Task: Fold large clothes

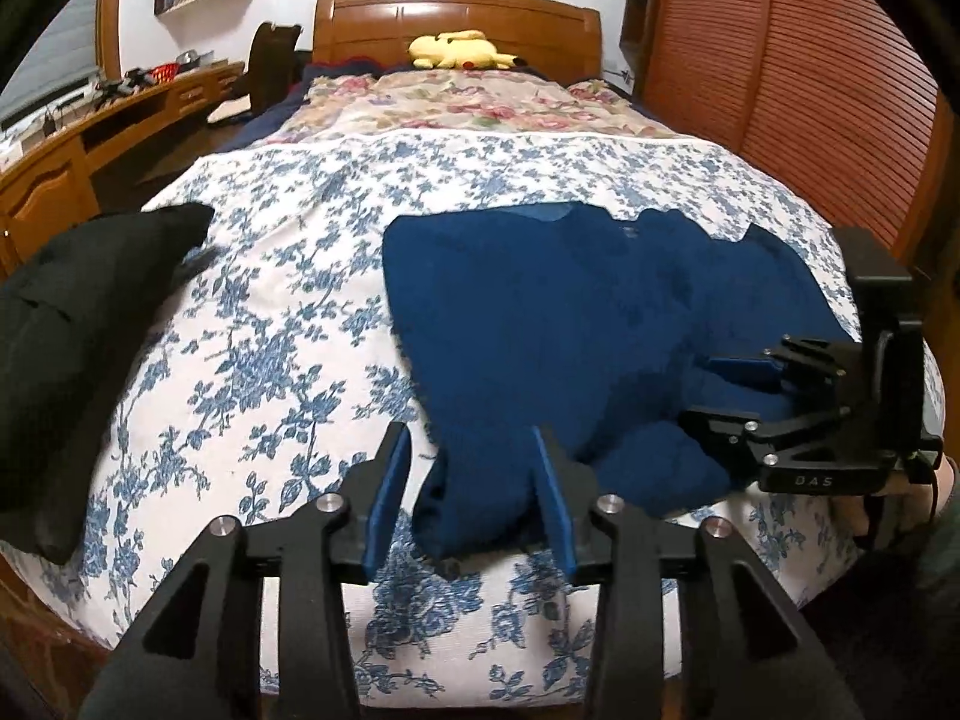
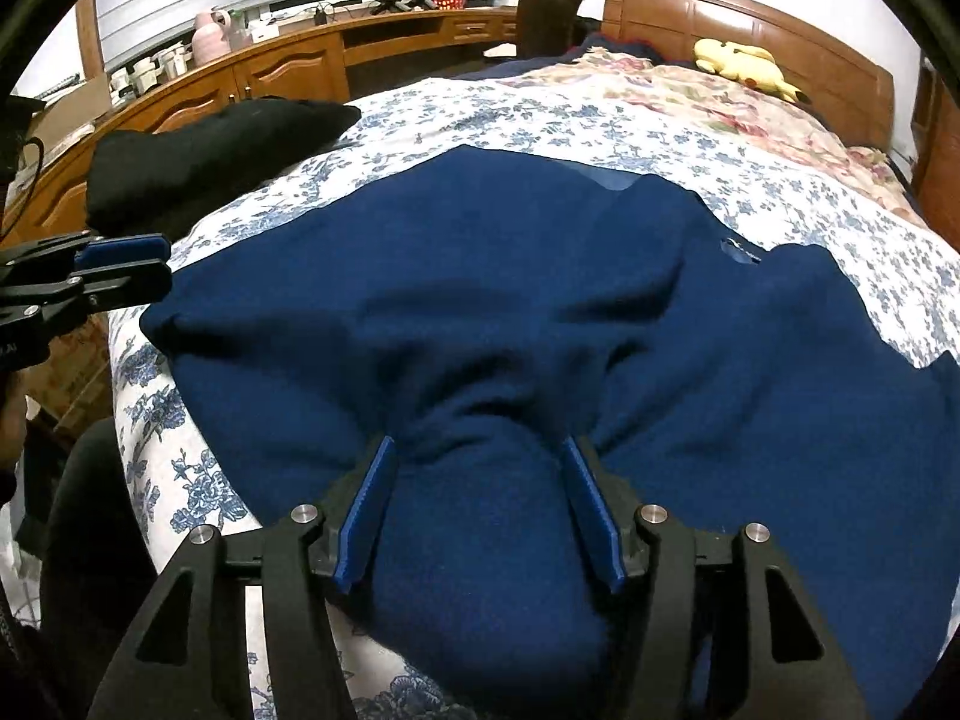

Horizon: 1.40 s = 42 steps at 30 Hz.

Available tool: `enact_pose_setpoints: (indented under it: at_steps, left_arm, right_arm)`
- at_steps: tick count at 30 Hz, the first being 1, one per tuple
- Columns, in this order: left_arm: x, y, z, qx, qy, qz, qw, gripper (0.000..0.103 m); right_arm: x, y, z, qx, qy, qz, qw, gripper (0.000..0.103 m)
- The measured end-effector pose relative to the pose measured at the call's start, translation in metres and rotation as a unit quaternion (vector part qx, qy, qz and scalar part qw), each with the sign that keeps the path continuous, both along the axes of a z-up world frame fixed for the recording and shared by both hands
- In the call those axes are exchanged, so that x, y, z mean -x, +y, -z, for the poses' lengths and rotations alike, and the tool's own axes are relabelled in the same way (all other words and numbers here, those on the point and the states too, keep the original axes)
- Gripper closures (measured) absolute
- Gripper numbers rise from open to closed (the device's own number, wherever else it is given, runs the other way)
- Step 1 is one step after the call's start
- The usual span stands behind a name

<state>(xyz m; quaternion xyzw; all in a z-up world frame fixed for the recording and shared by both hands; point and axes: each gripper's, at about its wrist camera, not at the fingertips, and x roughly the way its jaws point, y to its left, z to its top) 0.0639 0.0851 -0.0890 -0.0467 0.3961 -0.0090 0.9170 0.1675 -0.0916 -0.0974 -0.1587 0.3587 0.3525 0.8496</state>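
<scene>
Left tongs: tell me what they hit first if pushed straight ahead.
The left tongs stand open, with a bunched lower edge of the blue sweater already lying between their pads. Going straight on, they would likely meet more of that sweater first, though depth is hard to judge through the fisheye.

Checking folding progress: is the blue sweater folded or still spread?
Mostly spread: blue sweater lies rumpled across the bed, hem bunched, no neat fold.

Even, soft indoor light, glossy sheen on curved brown wooden headboard (image 1: 456, 18), strong fisheye bending and black corners, slight softness throughout, dark navy knitted garment (image 2: 510, 312) losing detail
</scene>
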Motion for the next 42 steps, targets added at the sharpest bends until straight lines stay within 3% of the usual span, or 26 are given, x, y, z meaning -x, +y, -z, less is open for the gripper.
enact_pose_setpoints:
  at_steps: [2, 5, 22, 31, 36, 40, 42]
  left_arm:
    - [-0.002, 0.002, 0.008, 0.0, 0.01, 0.0, 0.9999, 0.043]
    - [-0.002, 0.004, 0.017, -0.001, 0.019, -0.002, 0.9998, 0.037]
    - [-0.001, 0.006, 0.031, 0.003, 0.034, -0.016, 0.9993, 0.037]
    - [0.008, 0.003, 0.034, 0.04, 0.035, -0.013, 0.9985, 0.037]
    - [0.007, 0.001, 0.033, 0.049, 0.035, -0.017, 0.998, 0.049]
    - [0.008, -0.001, 0.02, 0.049, 0.023, -0.019, 0.9984, 0.081]
    - [0.007, -0.006, 0.013, 0.036, 0.018, -0.019, 0.999, 0.085]
  right_arm:
    - [0.007, 0.001, -0.002, 0.0, -0.003, 0.0, 1.0, 0.043]
    - [0.014, 0.0, -0.004, -0.001, -0.004, 0.0, 1.0, 0.043]
    - [0.02, -0.005, -0.003, -0.004, -0.02, -0.002, 1.0, 0.043]
    - [0.021, -0.006, -0.004, -0.006, -0.024, -0.002, 1.0, 0.043]
    - [0.024, -0.011, -0.008, -0.012, -0.027, -0.002, 1.0, 0.042]
    - [0.026, -0.027, -0.018, -0.031, -0.013, 0.0, 0.999, 0.042]
    - [0.028, -0.04, -0.023, -0.038, -0.015, 0.006, 0.999, 0.042]
